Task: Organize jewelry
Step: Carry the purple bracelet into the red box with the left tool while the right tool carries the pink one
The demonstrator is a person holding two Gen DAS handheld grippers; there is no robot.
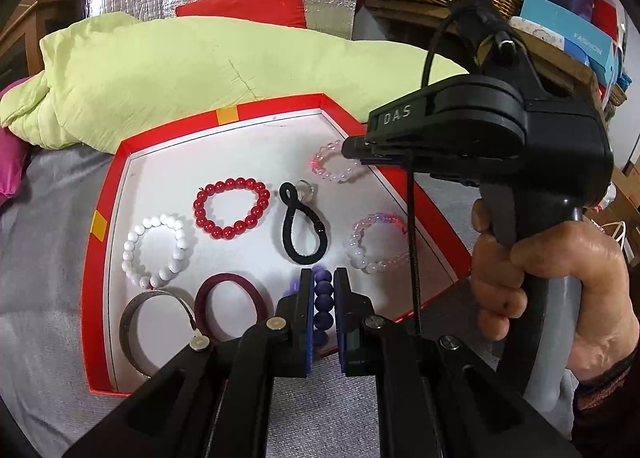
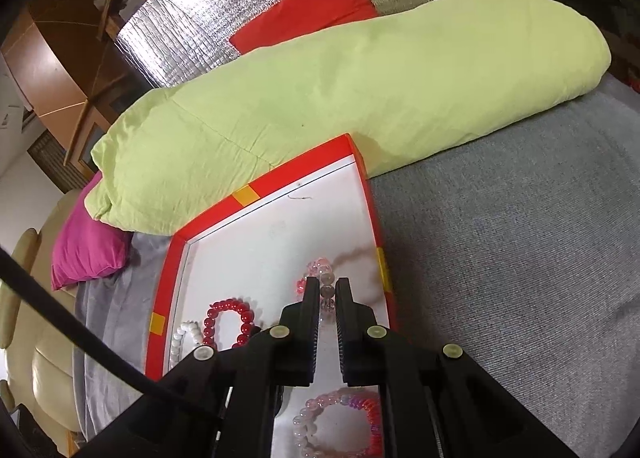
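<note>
Grey bedspread [image 1: 48, 298], purple beads [image 1: 323, 300] between left tool [image 1: 323, 282] pads

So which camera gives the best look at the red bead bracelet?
The left wrist view: the red bead bracelet lies whole and unobstructed in the red tray. In the right wrist view it sits low and its near part is hidden behind the gripper.

1. The red tray [image 1: 102, 298] is crowded: beaded bracelets, hair ties and a metal bangle [image 1: 154, 324] lie near one another.
2. Its white floor is bare along the far wall [image 2: 276, 234].
3. The green pillow [image 2: 340, 105] presses against the tray's far rim.
4. The grey bed cover [image 2: 520, 258] right of the tray lies open.
</note>
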